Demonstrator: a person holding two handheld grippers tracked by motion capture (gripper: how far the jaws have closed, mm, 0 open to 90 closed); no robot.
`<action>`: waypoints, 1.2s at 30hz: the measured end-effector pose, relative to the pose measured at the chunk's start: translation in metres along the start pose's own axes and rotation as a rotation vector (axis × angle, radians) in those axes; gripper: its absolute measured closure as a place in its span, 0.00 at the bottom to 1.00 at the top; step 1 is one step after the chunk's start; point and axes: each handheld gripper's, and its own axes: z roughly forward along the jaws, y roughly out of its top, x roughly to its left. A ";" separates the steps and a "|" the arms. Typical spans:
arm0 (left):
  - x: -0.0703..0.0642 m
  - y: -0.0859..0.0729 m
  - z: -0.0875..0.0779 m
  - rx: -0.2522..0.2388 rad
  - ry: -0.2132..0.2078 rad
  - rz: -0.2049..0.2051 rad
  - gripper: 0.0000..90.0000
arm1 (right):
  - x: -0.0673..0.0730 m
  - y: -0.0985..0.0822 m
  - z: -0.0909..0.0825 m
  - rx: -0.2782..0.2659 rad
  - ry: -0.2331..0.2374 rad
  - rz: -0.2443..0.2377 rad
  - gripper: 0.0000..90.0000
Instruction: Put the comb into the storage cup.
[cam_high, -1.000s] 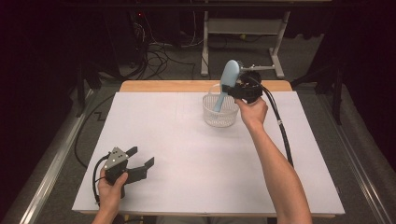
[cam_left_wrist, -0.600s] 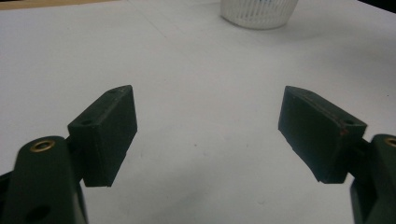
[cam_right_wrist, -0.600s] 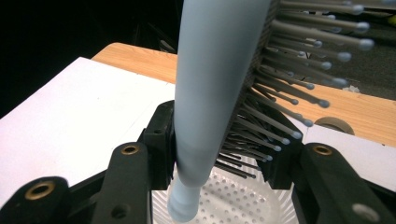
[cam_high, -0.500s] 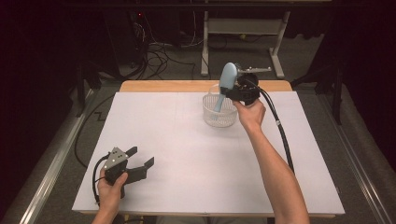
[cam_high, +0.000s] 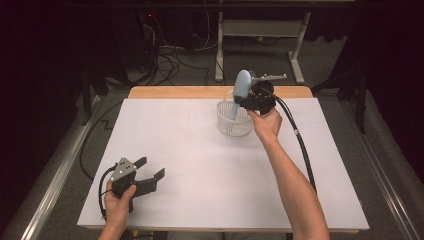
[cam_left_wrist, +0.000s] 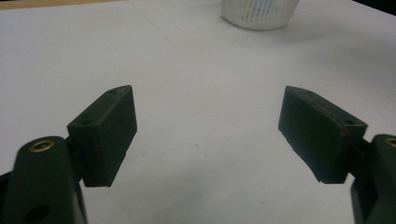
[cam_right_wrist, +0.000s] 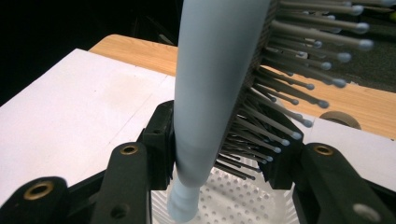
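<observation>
A light-blue hairbrush (cam_high: 242, 85) stands nearly upright, bristle head up, with my right gripper (cam_high: 246, 103) shut on it low on the head. Its handle points down into a white slotted basket (cam_high: 231, 125) at the back middle of the table. In the right gripper view the brush (cam_right_wrist: 215, 70) sits clamped between the jaws of the right gripper (cam_right_wrist: 219, 140), the handle tip just above the basket (cam_right_wrist: 233, 198) floor. My left gripper (cam_high: 151, 167) rests open near the front left corner, with nothing between its jaws. In its own view the left gripper (cam_left_wrist: 205, 93) faces the basket (cam_left_wrist: 259, 11) across bare paper.
A white sheet (cam_high: 200, 175) covers the table, with a wooden strip (cam_high: 175, 92) bare along the far edge. The right gripper's cable (cam_high: 305, 155) trails down the right side. Beyond the table are floor cables (cam_high: 170, 55) and a metal stand (cam_high: 260, 30).
My right gripper has sunk a little with the brush over the basket. The left gripper has not moved.
</observation>
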 end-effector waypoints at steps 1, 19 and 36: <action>0.000 0.000 0.000 0.001 0.000 0.000 0.23 | 0.000 0.000 0.000 0.002 0.000 0.000 0.60; 0.002 -0.001 0.001 0.008 0.010 -0.003 0.22 | -0.008 -0.010 0.001 0.006 -0.008 0.019 0.60; -0.001 -0.001 0.002 0.011 0.005 0.002 0.22 | -0.015 -0.016 0.001 0.009 -0.009 0.034 0.57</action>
